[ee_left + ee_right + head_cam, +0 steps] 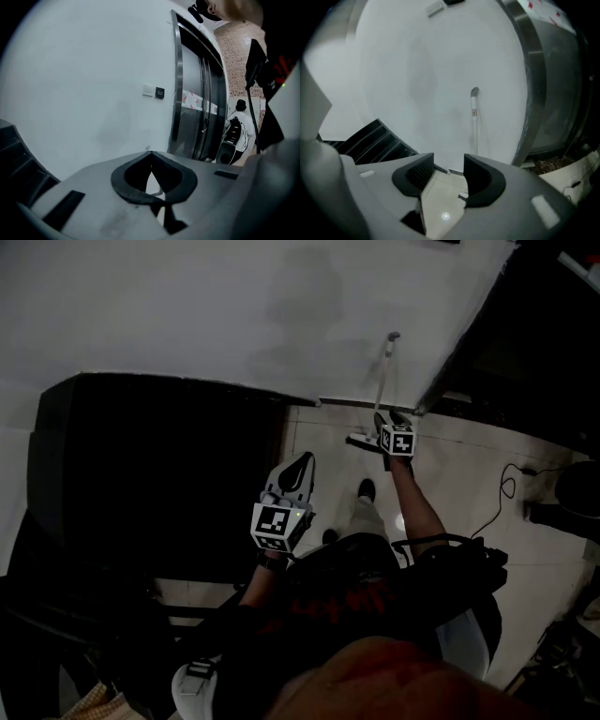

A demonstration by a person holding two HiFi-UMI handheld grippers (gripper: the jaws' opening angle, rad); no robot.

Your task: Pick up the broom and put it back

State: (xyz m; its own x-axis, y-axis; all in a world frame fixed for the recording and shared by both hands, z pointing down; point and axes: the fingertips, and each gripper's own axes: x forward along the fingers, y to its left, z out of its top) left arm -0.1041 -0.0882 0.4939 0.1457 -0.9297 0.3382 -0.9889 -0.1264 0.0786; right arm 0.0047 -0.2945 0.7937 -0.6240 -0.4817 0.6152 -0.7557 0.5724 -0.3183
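Up against the white wall (234, 306) stands the broom (385, 371), its pale handle near upright and close to the steel door frame (533, 89); no jaw touches it. The right gripper (392, 420) hangs just in front of the broom's lower end with its jaws spread wide, and its own view shows only pale floor tile (440, 197) between them, the handle (475, 117) rising beyond with a small label partway up. The left gripper (300, 465) is lower in the head view, beside a large dark ribbed block (159, 474), and its jaws are pressed together at the tips with nothing pinched (150, 161). Only the left gripper view takes in the lift doors (194, 98), a small wall switch plate (160, 92), a brick wall (236, 51) and a distant person in white (240, 131). Only the right gripper view shows loose debris (551, 165) at the foot of the frame. Only the head view shows a black cable (506, 486) looped on the tiles.
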